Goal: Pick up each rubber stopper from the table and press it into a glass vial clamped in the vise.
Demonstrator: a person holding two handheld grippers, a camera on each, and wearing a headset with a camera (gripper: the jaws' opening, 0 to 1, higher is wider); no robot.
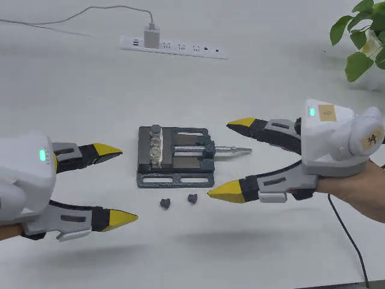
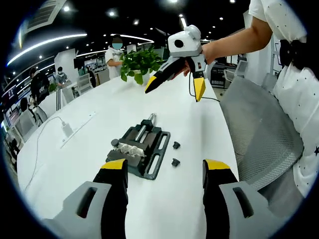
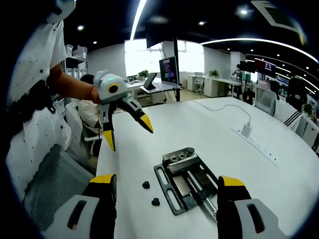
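Left tongs (image 1: pixel 127 184) and right tongs (image 1: pixel 219 159) both spread, empty. Stoppers (image 1: pixel 165 203) loose on worktop (image 1: pixel 90 90) just before vise (image 1: pixel 174 179) holding vials (image 1: pixel 156 147). Risk: tiny stopper squirts from tips or seats crooked.

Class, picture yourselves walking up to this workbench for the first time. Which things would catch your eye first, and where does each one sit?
A dark vise sits in the middle of the white table, clamping a row of glass vials. Two small rubber stoppers lie just in front of it. On either side, the left gripper and right gripper hover wide open, their yellow tips pointing inward.
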